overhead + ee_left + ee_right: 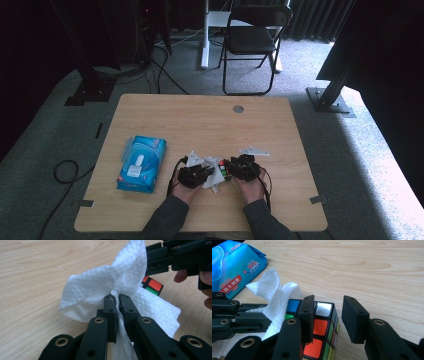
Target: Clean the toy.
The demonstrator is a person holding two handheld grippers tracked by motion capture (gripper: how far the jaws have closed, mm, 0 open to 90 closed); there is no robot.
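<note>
Left tongs point(116, 298) pinch a crumpled, dimpled white wipe point(100, 287).

Open wood runs across the far half of the bench point(210, 120), broken only by a small grey disc point(238, 108) near the back edge. At the left, a blue wipes packet point(142, 162) blocks the near-left stretch. Near the front edge, the left tongs point(206, 173) and right tongs point(229, 168) crowd together, with a white wipe point(105, 287) and a colour cube point(322, 327) packed between them, leaving no gap there. To the right of the right tongs the boards lie free out to the edge.
</note>
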